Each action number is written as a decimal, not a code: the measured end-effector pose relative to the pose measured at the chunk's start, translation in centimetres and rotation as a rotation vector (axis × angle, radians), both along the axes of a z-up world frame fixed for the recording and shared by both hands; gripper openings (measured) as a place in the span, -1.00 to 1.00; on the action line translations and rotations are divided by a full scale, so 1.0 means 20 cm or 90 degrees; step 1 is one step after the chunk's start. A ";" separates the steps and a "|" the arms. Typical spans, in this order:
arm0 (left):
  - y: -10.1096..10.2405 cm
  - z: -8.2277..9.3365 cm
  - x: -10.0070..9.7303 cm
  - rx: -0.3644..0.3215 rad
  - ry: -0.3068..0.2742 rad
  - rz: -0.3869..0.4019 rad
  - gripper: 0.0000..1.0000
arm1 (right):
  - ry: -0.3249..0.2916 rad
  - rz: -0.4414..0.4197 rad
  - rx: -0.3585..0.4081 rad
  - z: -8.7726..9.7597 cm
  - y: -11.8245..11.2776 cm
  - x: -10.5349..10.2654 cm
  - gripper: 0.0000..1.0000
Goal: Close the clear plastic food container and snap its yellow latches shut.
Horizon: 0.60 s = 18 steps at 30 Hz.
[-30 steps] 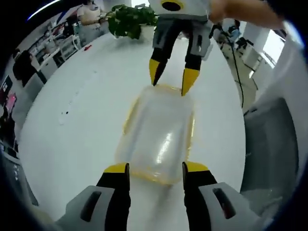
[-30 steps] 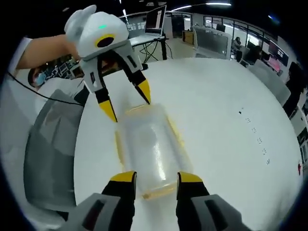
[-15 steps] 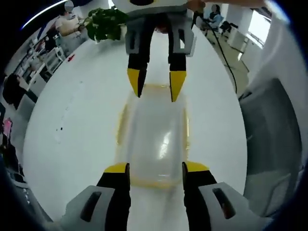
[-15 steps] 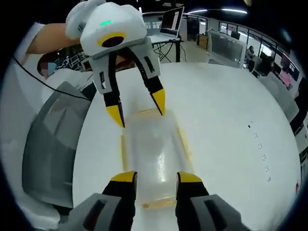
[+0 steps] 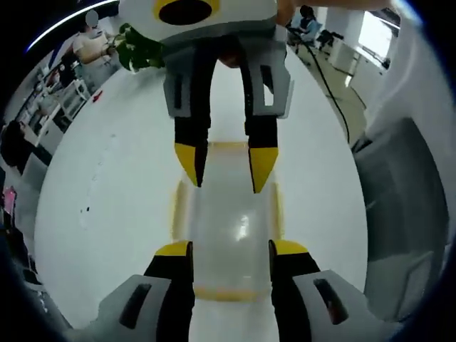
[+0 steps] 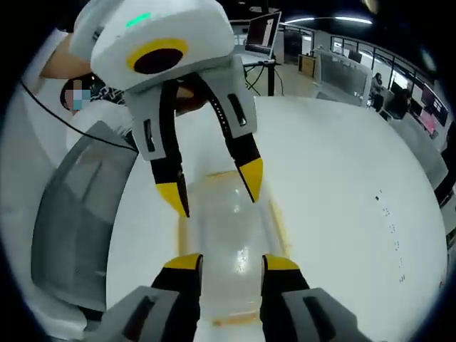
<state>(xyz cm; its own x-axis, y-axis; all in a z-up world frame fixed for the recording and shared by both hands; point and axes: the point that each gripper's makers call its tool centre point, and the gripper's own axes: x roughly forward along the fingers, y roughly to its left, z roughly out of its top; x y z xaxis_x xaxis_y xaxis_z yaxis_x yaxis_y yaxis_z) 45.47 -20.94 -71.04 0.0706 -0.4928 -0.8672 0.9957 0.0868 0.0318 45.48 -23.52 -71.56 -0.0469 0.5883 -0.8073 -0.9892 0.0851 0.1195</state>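
A clear plastic food container (image 5: 226, 224) with yellow latches along its edges lies lid-down-flat on the white table (image 5: 107, 192). My left gripper (image 5: 226, 249) stands open over its near end, jaws straddling the lid. The right gripper (image 5: 226, 167) comes in from the top of the left gripper view, open, yellow tips above the container's far half. In the right gripper view the container (image 6: 228, 239) sits between my right gripper (image 6: 229, 265), open, and the left gripper (image 6: 214, 189) opposite it. I cannot tell whether the tips touch the lid.
A grey chair (image 5: 395, 221) stands beside the table, seen also as the grey chair (image 6: 75, 214) in the right gripper view. A green plant (image 5: 139, 46) sits at the table's far end. People and desks lie beyond.
Both grippers have drawn closer to each other over the container, so each looms larger in the other's view. The container lies where it was.
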 end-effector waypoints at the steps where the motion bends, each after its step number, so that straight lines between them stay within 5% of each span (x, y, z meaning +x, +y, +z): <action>1: 0.00 0.00 0.00 -0.001 -0.001 0.000 -0.20 | -0.001 0.002 0.001 0.00 0.00 0.00 -0.39; 18: -0.05 -0.03 0.02 -0.004 -0.005 -0.007 -0.22 | -0.005 0.007 0.009 -0.02 0.07 0.02 -0.40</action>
<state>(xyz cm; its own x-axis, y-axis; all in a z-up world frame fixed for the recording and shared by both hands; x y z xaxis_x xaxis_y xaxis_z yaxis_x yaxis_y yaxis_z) 45.97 -21.97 -71.65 0.0723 -0.4992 -0.8635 0.9963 0.0766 0.0391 45.85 -22.13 -71.87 -0.0470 0.5986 -0.7997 -0.9911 0.0720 0.1121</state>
